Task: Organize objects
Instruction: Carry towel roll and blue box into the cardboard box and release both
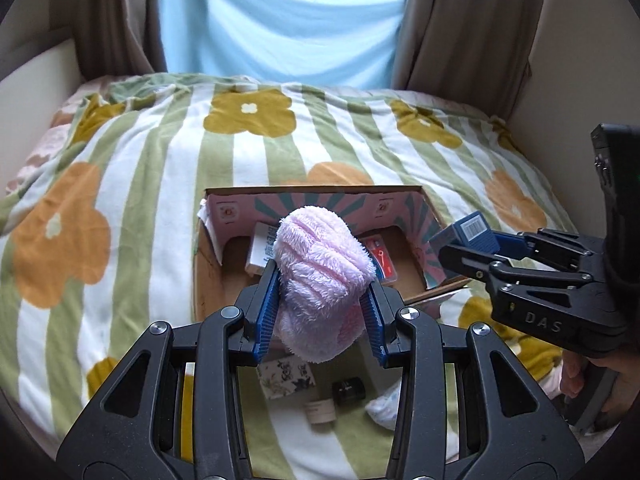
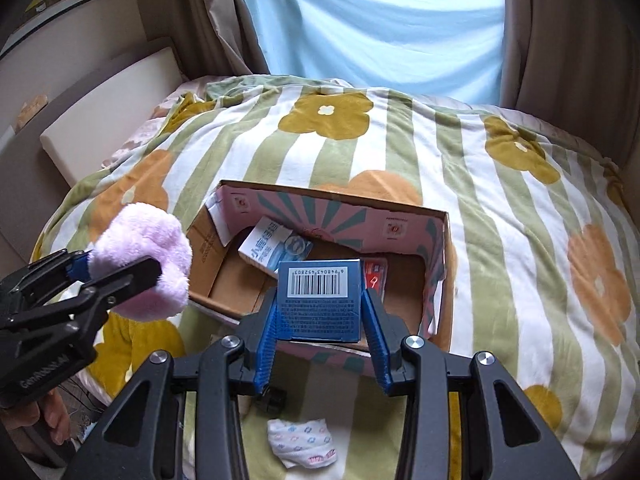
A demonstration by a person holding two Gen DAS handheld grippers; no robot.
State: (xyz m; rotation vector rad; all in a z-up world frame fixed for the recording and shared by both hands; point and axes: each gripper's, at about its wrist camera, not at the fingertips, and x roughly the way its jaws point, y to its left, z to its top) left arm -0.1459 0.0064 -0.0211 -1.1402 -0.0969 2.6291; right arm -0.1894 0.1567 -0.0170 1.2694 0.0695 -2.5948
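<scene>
My left gripper (image 1: 322,280) is shut on a fluffy pink plush item (image 1: 320,276), held in the air over the near side of an open cardboard box (image 1: 312,191) on the bed. The same pink plush item (image 2: 148,256) shows at the left of the right wrist view, left of the cardboard box (image 2: 440,240). My right gripper (image 2: 320,300) is shut on a blue box with a barcode (image 2: 318,300), above the box's near wall. That blue box (image 1: 474,232) and the right gripper (image 1: 472,246) appear at the right of the left wrist view. A white-and-blue carton (image 2: 272,248) and a red packet (image 2: 376,276) lie inside the cardboard box.
A striped flowered blanket (image 1: 160,168) covers the bed. Below the grippers on it lie a patterned small box (image 1: 286,376), a small black object (image 1: 349,390), a pale round jar (image 1: 320,410) and a folded printed cloth (image 2: 302,442). A blue curtain (image 2: 380,28) hangs behind.
</scene>
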